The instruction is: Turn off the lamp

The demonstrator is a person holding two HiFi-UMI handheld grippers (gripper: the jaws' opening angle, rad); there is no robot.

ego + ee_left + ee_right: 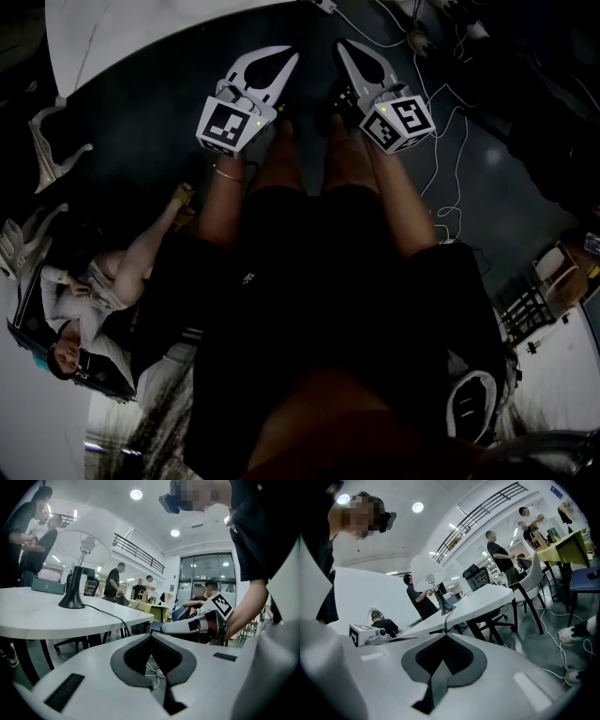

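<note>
White-shaded lamp standing on white table, at ten o'clock from left gripper, right gripper at three o'clock, both jaws closed, empty

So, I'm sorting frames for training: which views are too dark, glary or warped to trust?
Head view: badly underexposed, floor and clothing nearly black; only the left gripper and right gripper read clearly. Left gripper view: well lit, ceiling spots flare, lamp sharp, edges bowed. Right gripper view: bright, strong fisheye tilt, lamp small but legible.
</note>
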